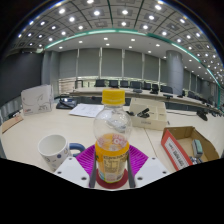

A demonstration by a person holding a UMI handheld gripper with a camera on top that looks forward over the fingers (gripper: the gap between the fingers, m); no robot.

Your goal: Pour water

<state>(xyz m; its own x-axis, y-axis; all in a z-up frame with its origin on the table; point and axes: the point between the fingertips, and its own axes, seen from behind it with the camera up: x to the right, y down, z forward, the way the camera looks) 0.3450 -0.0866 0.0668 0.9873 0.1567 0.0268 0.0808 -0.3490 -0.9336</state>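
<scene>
I'm looking across a big office hall, rows of ceiling lights overhead and a line of desks with dark chairs [152,89] along the far side. Below that, the pale surface [40,125] fills my view, wide and curved by the lens.

On the surface's right side sits an open cardboard box [186,146] with a red-and-white label on its near flap. Beyond the bottle, toward the far edge, lies a sheet of white paper [88,110], and a second small brown carton [150,112] sits just to its right. Over at the far left corner stands a white boxy object [37,99]; I can't make out what it is.

Now the bottle [112,140]: clear plastic, yellow cap, orange label round its lower half, upright, and right between my jaws. The gripper [112,176] has its magenta pads [87,157] at the bottle's base on either side, and the white finger ends close against it. The jaws look pinched onto the bottle's lower body, both sides touching.

Just left of the bottle, near the surface's front edge, stands a white mug [54,151] with dark dots, handle to the right, a blue ring-shaped thing [77,149] right by it.
</scene>
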